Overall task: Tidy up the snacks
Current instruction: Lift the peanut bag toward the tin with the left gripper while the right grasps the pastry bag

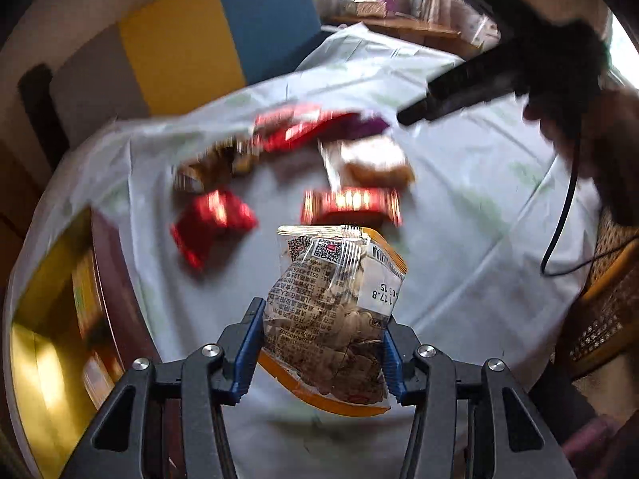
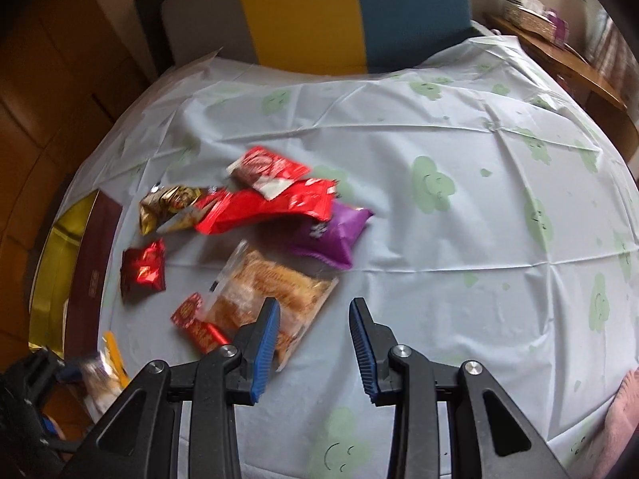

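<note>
My left gripper [image 1: 323, 315] is shut on a clear, orange-edged packet of seeds [image 1: 335, 311] and holds it above the tablecloth. Beyond it lie blurred snacks: a red foil packet [image 1: 211, 219], a red bar [image 1: 351, 203] and a brown crisp bag [image 1: 371, 163]. My right gripper [image 2: 314, 307] hovers open and empty over the cloth, just right of the brown crisp bag [image 2: 271, 291]. Further off lie a purple packet [image 2: 339, 235], a large red wrapper [image 2: 271, 203], a gold packet [image 2: 167, 203], a red foil packet [image 2: 143, 271] and a small red bar [image 2: 199, 323].
A maroon box with a gold inside [image 2: 92, 271] sits open at the table's left edge. The pale cloth with green flowers [image 2: 479, 219] covers the round table. A yellow and blue chair [image 2: 351, 16] stands behind. A wooden shelf [image 2: 559, 56] is at far right.
</note>
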Tool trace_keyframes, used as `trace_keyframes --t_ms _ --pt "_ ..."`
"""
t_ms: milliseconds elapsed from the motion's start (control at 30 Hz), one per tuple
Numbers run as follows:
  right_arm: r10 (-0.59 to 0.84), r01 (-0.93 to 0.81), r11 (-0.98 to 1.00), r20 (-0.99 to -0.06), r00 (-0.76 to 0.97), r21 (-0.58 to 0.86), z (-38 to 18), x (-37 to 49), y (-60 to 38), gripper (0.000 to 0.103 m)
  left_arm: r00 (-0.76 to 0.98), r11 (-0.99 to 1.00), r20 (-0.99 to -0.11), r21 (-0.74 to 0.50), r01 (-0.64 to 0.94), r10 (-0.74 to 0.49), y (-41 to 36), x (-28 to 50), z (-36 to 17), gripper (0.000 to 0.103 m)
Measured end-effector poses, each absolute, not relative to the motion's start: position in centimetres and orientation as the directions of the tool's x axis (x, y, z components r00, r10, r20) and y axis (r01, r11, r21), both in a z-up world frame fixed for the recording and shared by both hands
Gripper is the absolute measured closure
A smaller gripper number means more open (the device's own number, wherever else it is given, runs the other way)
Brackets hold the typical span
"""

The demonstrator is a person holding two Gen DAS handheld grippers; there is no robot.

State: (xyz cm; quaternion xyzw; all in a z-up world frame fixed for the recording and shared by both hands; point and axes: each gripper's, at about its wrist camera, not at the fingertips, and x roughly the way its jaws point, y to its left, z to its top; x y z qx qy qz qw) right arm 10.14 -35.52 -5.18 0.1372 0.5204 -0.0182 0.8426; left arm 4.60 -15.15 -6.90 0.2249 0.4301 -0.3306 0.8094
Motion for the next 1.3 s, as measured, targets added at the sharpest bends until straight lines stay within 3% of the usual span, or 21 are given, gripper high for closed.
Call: trace_keyframes --t_ms 200,467,500,600,633,767,1033,1133,1300 --pt "0.166 0.051 0.976 -0.867 0.47 0.214 -4.8 9.9 -33.4 0.067 0.409 0.746 -0.842 0.013 0.666 -0.351 -13.6 3.5 -9.8 0.05" --pt "0.124 -0.196 0.979 -0.91 0.395 0.049 -5.4 10.7 -28.8 0.063 0.405 0.753 -0.829 -0.029 0.657 -0.385 -12.8 3.5 -9.9 0.049" --pt "0.125 -0.224 0.974 -0.916 0.382 0.039 -5.6 11.0 -28.5 0.059 0.407 0.752 -0.827 -0.029 0.658 -0.388 -12.9 3.6 -10.0 0.049" --pt "0.106 -0.299 0.954 -0.936 0.335 0.001 -6.5 12.1 -27.8 0.033 0.404 0.757 -0.822 -0.049 0.652 -0.401 -12.6 3.6 -10.0 0.049" --pt "0.103 -0.321 0.947 -0.943 0.316 -0.005 -6.9 12.5 -27.5 0.032 0.403 0.757 -0.821 -0.053 0.651 -0.404 -12.6 3.6 -10.0 0.049" --pt "0.022 -0.38 0.921 -0.958 0.285 -0.092 -8.3 14.2 -26.8 0.031 0.403 0.758 -0.817 -0.062 0.649 -0.412 -12.4 3.7 -10.1 0.048" --pt "0.036 -0.42 0.905 -0.975 0.221 -0.062 -10.6 16.9 -27.3 0.029 0.402 0.762 -0.815 -0.073 0.644 -0.418 -12.3 3.8 -10.1 0.047" --pt "0.084 -0.36 0.933 -0.966 0.245 -0.01 -10.6 16.7 -28.2 0.038 0.402 0.763 -0.813 -0.076 0.642 -0.42 -12.3 3.8 -10.1 0.047" --pt "0.032 -0.286 0.957 -0.961 0.276 -0.05 -10.4 14.3 -28.9 0.04 0.417 0.764 -0.808 -0.063 0.642 -0.417 -12.4 3.7 -10.2 0.047"
